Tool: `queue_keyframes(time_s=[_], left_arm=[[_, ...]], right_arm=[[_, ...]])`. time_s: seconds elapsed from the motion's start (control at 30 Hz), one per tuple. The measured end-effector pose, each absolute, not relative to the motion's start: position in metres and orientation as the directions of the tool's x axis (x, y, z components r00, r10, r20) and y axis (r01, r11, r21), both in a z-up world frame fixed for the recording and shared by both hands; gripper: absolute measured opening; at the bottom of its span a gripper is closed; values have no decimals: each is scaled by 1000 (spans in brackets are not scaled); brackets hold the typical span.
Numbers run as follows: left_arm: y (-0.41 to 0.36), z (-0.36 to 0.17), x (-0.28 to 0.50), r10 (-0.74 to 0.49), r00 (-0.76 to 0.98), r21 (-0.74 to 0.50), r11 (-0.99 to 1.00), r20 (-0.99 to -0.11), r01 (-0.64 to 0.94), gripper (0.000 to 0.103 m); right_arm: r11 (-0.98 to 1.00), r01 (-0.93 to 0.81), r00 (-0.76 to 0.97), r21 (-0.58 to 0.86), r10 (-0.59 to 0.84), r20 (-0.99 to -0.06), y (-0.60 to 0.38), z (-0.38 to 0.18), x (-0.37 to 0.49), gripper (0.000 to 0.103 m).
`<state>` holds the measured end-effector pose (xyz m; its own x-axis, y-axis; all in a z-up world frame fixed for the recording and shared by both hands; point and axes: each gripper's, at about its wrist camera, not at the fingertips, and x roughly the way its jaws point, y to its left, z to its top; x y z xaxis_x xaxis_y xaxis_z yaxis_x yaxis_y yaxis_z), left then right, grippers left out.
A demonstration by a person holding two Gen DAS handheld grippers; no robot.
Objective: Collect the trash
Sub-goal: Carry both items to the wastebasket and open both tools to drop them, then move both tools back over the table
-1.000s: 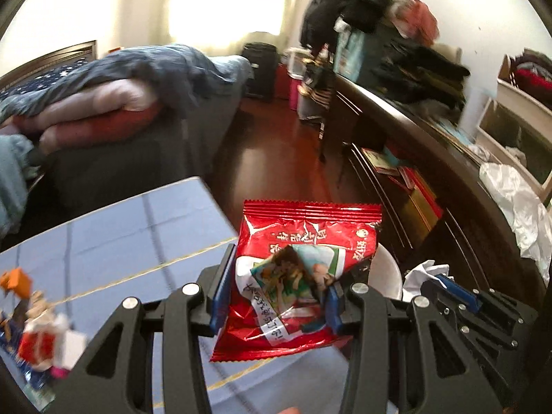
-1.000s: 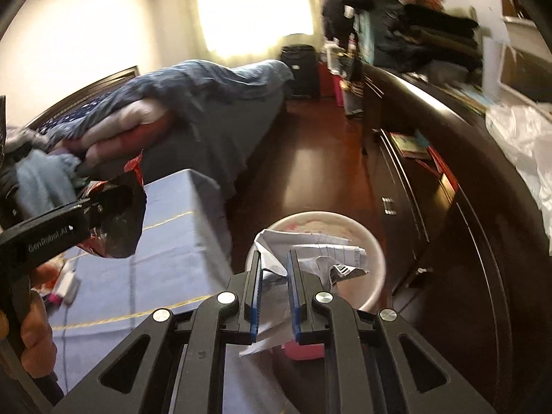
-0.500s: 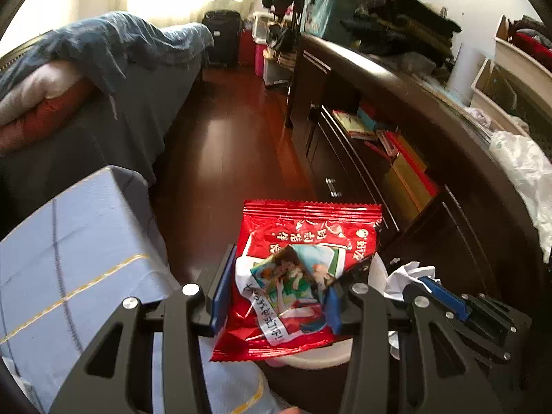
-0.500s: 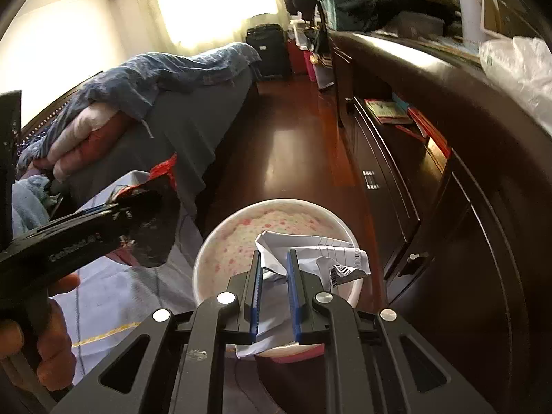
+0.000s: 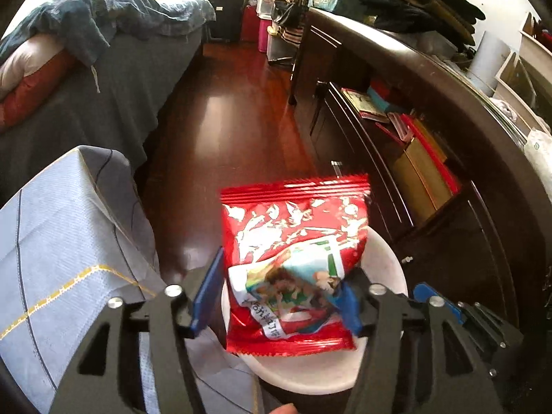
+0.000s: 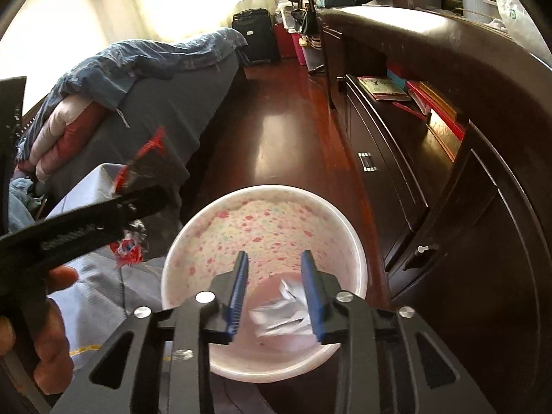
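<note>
The crumpled paper (image 6: 281, 312) now lies loose in our flowered bin (image 6: 358, 258), since the right tongs (image 6: 276, 288) have just opened and let it drop. The red snack wrapper (image 5: 293, 262) hangs over the bin between the left tongs (image 5: 276, 296), which have just spread; its left pad stands clear, so we judge it falling. Both point steeply down.

Left gripper (image 5: 276, 296): black angular frame, blue ribbed pads, silver round screws.
Right gripper (image 6: 276, 289): same black frame with triangular cut-outs, blue pads, silver screws.
Marking: blurred white lettering along the left gripper's side.
</note>
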<state>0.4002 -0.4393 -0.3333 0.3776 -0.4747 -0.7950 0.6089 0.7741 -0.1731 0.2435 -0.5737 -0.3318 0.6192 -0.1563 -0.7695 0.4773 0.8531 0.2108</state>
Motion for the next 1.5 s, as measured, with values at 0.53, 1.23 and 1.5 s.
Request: queue_keyframes(time_s=[0.53,1.23,1.5], left_arm=[[-454,-340,408,-486,263,-241,748,-834,618,84],[-315,-250,365,-384,574,-117,887,-724,446,87],[-191,-221,343,-203,694,-63,973,-691,221,90]], right_arm=[[842,501,615,201,-183,-767,-571,-323,229,41],[919,368,678,143,-160,-717,-492,-258,220,69],[975,154,726,160,-2,-688,-399,-228,222,76]])
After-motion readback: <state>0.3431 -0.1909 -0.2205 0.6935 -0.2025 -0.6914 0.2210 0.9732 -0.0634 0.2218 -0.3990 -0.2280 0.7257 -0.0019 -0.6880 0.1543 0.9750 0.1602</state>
